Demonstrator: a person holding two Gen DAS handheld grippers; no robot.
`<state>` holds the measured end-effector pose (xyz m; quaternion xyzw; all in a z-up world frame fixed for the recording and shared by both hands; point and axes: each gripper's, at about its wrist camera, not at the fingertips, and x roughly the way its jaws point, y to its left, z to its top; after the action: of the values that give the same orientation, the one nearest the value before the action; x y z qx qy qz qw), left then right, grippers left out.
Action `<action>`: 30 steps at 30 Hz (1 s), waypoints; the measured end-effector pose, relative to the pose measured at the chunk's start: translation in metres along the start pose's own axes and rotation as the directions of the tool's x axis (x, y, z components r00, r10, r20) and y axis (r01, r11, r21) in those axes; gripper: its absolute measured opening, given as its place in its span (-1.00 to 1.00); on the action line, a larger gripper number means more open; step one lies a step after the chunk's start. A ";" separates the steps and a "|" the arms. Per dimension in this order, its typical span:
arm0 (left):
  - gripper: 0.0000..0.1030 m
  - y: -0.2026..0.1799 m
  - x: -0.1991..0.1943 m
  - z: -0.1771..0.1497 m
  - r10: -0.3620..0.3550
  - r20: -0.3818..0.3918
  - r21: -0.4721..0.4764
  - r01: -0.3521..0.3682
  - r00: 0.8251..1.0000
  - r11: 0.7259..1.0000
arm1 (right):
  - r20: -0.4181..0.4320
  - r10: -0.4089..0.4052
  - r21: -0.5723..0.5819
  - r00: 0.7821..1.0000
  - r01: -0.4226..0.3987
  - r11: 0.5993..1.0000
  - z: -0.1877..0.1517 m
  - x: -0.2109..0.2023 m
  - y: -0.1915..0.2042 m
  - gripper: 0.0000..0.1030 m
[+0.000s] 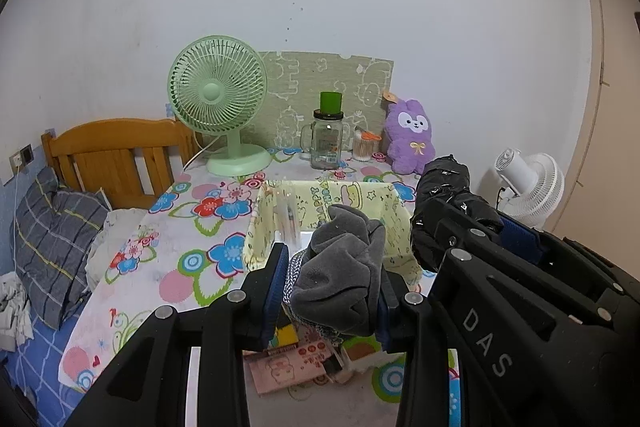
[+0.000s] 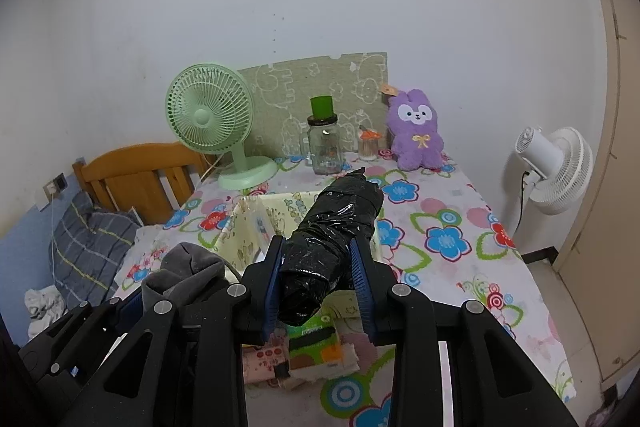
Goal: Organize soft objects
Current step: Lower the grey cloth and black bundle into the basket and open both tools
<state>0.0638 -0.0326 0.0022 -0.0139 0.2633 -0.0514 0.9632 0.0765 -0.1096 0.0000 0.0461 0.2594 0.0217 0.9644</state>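
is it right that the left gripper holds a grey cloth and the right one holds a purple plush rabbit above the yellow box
Not quite. The left gripper does hold the grey cloth, but the right gripper holds a black plastic-wrapped bundle above the yellow box, as the right wrist view shows. The purple plush rabbit sits untouched at the back of the table.

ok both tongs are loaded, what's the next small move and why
Probably carry both forward over the yellow fabric bin, since the left tongs grip the grey fleece cloth, the right tongs grip the black plastic-wrapped bundle, and the bin sits open just ahead.
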 end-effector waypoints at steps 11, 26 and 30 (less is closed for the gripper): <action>-0.27 0.007 0.026 0.016 0.014 0.001 -0.010 -0.014 1.000 1.000 | -0.007 0.011 0.002 1.000 -0.011 1.000 0.019 0.032 0.002 -0.30; -0.27 0.014 0.070 0.026 0.037 -0.011 -0.029 -0.037 0.999 0.999 | -0.033 0.053 -0.007 0.998 -0.053 0.999 0.032 0.086 -0.002 -0.30; -0.27 0.015 0.081 0.028 0.034 -0.017 -0.024 -0.034 0.999 0.999 | -0.039 0.066 -0.007 0.997 -0.066 0.998 0.033 0.099 -0.002 -0.30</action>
<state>0.1492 -0.0263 -0.0156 -0.0207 0.2723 -0.0319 0.9615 0.1792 -0.1079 -0.0209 0.0502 0.2763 0.0557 0.9581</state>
